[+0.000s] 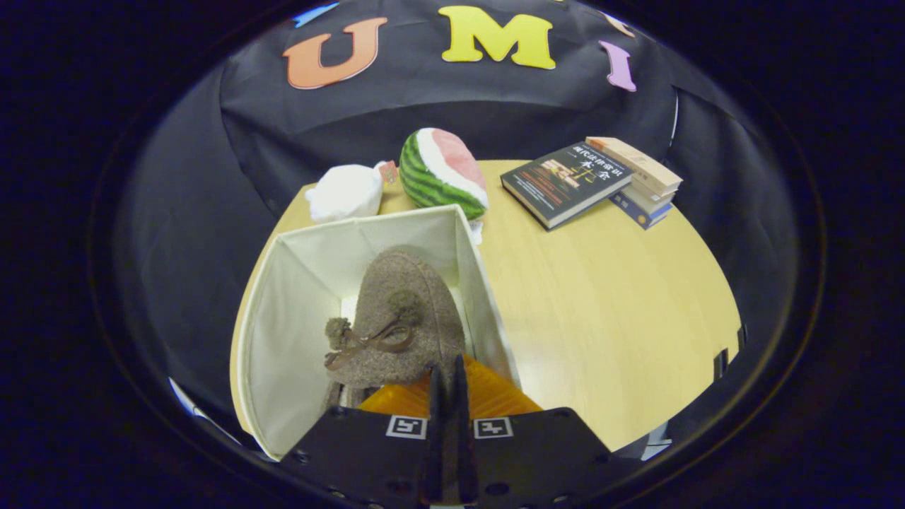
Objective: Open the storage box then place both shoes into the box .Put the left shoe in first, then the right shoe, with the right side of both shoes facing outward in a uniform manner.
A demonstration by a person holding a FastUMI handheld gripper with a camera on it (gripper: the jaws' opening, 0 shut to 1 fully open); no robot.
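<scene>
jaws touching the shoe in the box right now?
Cannot tell. In the gripper view the gripper has its jaws closed together, tips overlapping the heel end of the brown felt shoe inside the white storage box, but no contact or gap shows plainly.

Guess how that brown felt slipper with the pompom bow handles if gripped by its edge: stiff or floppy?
The brown felt slipper looks soft, so its edge would likely bend. Probably light for its size. Fuzzy felt should not slip much. The gripper is closed near its heel, and it leans in the white fabric box, so it may tip.
</scene>
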